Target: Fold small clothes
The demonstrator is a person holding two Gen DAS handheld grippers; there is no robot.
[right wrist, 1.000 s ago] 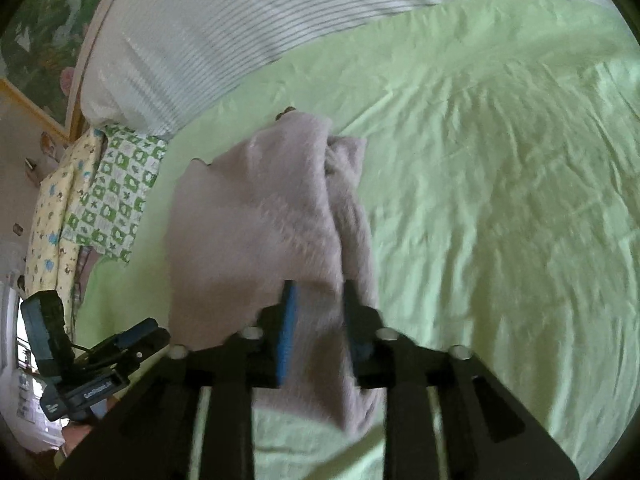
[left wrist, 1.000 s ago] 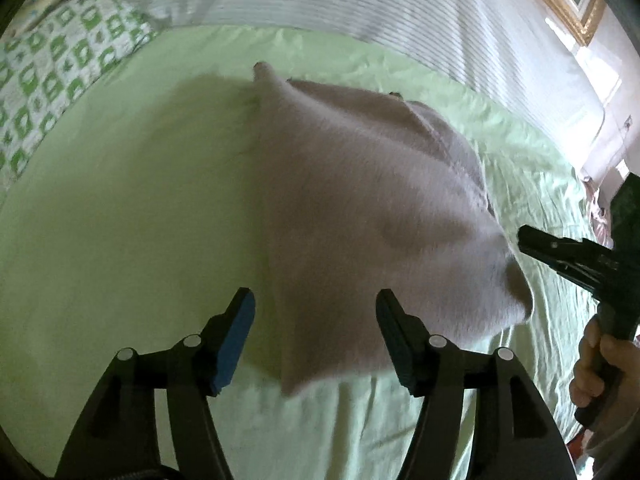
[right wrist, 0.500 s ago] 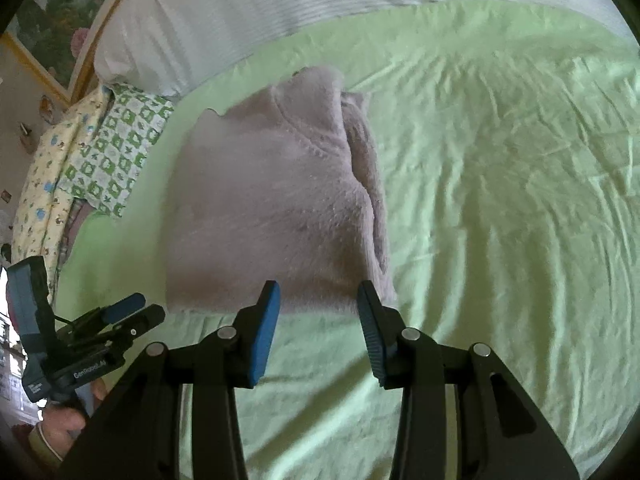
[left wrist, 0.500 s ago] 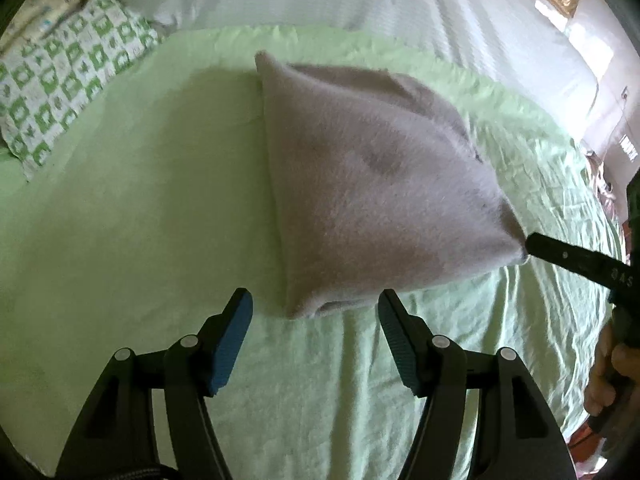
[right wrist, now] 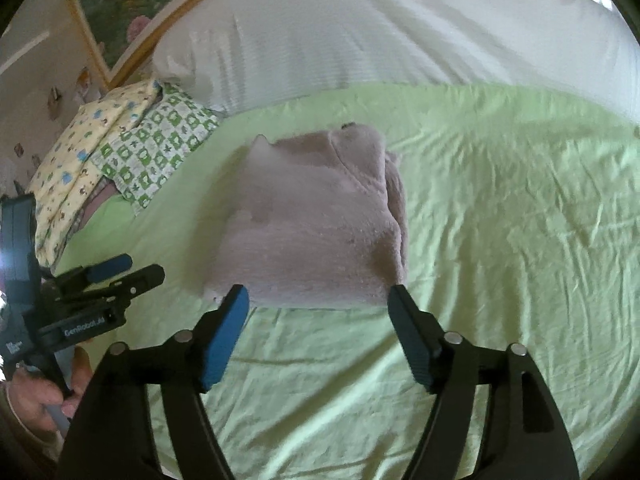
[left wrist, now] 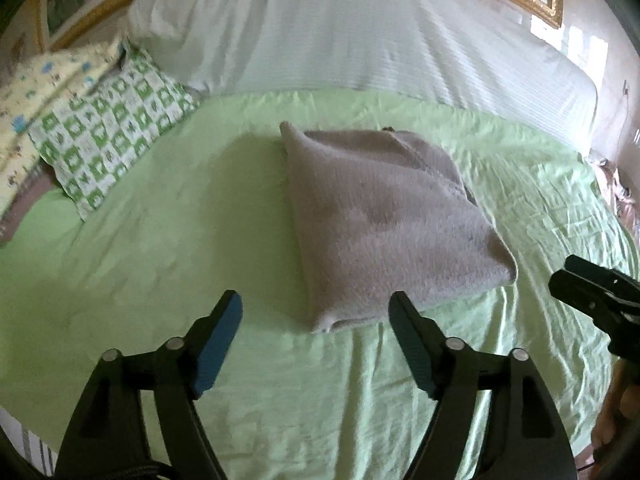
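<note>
Fleece garment [left wrist: 384,216], pale mauve-grey and folded into a thick rectangle, lies flat on a light green bedsheet [left wrist: 160,248] near the middle of the bed. The left gripper [left wrist: 314,320] hangs just short of its near edge, jaws wide and opening, nothing between them. The right gripper [right wrist: 318,308] sits at the same near edge further right, jaws also opening and holding nothing. Beyond the garment lies a white striped duvet [left wrist: 360,40]. At the left rest 2 pillows: a green checked pillow [left wrist: 108,132] and a yellow printed pillow [left wrist: 36,92].
</note>
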